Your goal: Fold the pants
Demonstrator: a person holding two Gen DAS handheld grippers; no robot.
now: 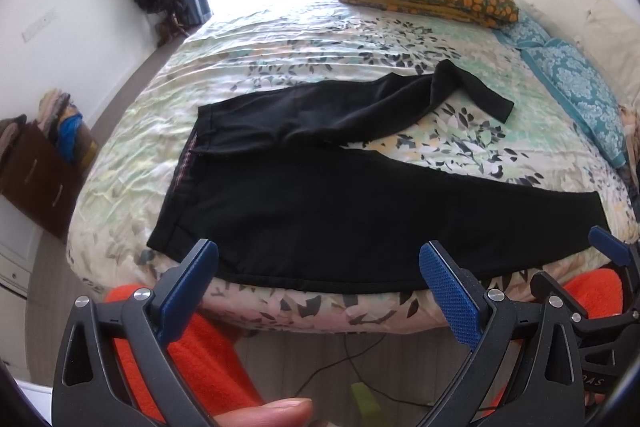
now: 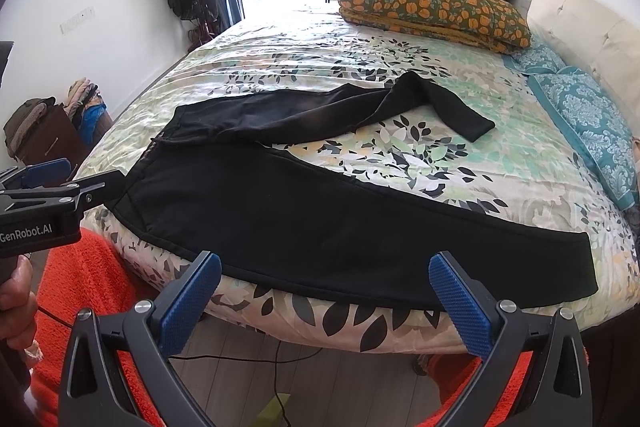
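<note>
While the black pants (image 1: 320, 203) lie spread on the floral bedspread (image 1: 280, 39), legs apart, the left gripper (image 1: 320, 267) and right gripper (image 2: 324, 279) hover at the bed's near edge, both wide open and holding nothing.

Left tool (image 1: 320, 267) and right tool (image 2: 325, 277) agape.
</note>
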